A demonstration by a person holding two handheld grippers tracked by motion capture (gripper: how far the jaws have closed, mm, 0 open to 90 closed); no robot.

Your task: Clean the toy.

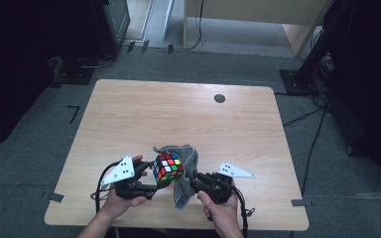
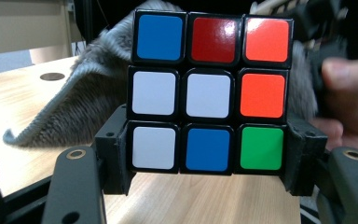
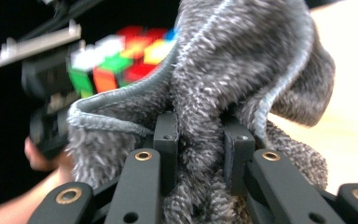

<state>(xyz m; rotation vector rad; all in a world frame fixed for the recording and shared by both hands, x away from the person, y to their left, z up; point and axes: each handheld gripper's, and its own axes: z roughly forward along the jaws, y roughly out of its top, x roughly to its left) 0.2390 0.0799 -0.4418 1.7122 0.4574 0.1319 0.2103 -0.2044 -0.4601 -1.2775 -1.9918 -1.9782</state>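
Note:
A scrambled puzzle cube (image 1: 168,167) is held above the table's near edge by my left gripper (image 1: 149,184), shut on its bottom layer. In the left gripper view the cube (image 2: 212,93) faces me with white, blue, red, orange and green stickers, and the jaws clamp its lower row from both sides. A grey fluffy cloth (image 1: 184,171) hangs bunched behind and right of the cube. My right gripper (image 1: 197,184) is shut on the cloth; in the right gripper view the cloth (image 3: 233,79) bulges up between the pads (image 3: 167,140), with the cube (image 3: 121,56) blurred beyond it.
The wooden table (image 1: 178,114) has a small dark round disc (image 1: 220,98) near its far right. Black stands and cables lie on the floor to the left and right. A hand (image 2: 349,93) holds the other gripper right behind the cube.

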